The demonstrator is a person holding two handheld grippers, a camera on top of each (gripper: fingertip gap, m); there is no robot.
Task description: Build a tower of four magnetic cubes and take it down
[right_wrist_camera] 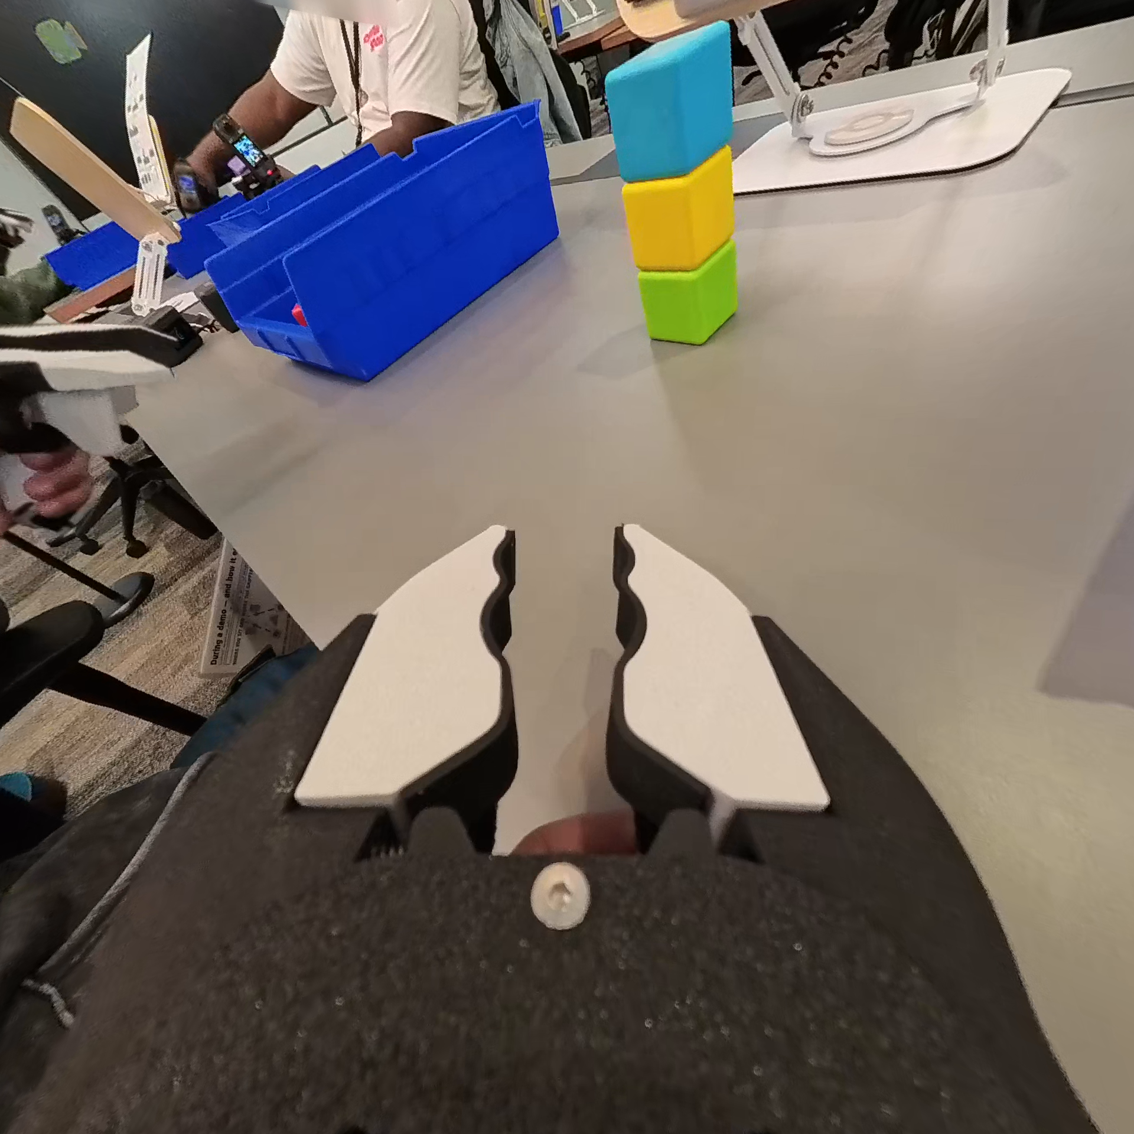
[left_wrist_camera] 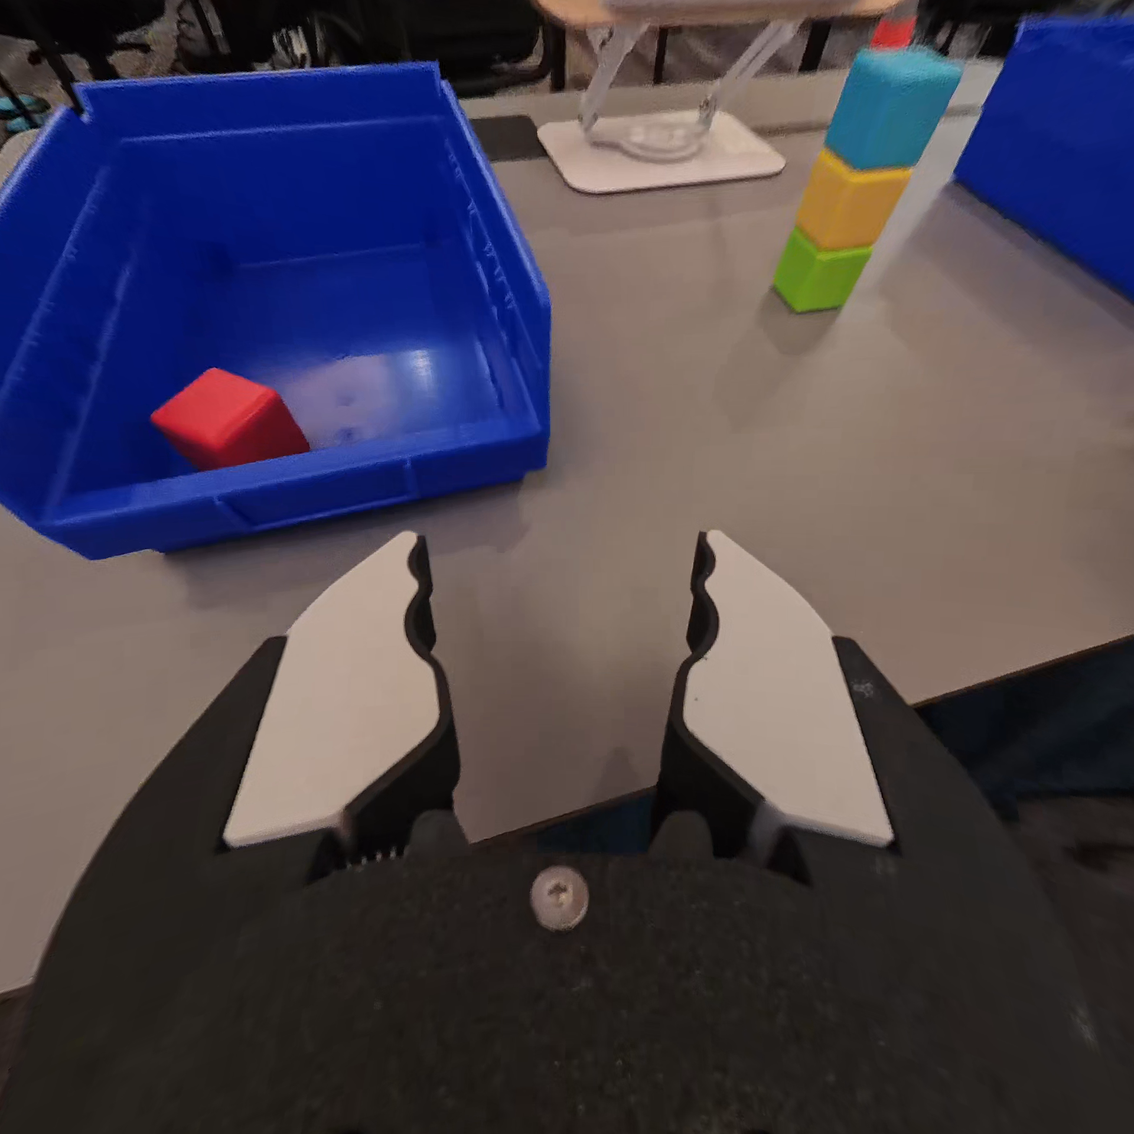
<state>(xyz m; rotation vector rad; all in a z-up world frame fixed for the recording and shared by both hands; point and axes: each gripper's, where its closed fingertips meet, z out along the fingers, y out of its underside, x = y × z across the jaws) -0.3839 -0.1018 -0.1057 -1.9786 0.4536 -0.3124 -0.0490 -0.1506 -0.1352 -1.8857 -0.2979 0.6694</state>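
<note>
A tower of three cubes stands on the grey table (left_wrist_camera: pixel 736 429): green cube (left_wrist_camera: pixel 819 273) at the bottom, yellow cube (left_wrist_camera: pixel 850 199) in the middle, blue cube (left_wrist_camera: pixel 890 110) on top. It also shows in the right wrist view: green cube (right_wrist_camera: pixel 687 291), yellow cube (right_wrist_camera: pixel 678 208), blue cube (right_wrist_camera: pixel 672 104). A red cube (left_wrist_camera: pixel 230 420) lies tilted in the blue bin (left_wrist_camera: pixel 294 497) at the left. My left gripper (left_wrist_camera: pixel 561 540) is open and empty, near the table's front edge. My right gripper (right_wrist_camera: pixel 564 534) is open and empty, well short of the tower.
A second blue bin (left_wrist_camera: pixel 1055 153) stands at the right. A white stand base (left_wrist_camera: pixel 663 153) sits at the back. In the right wrist view the blue bin (right_wrist_camera: pixel 399 258) is to the left, a person (right_wrist_camera: pixel 380 67) sits behind it, and the table edge (right_wrist_camera: pixel 215 521) falls off left.
</note>
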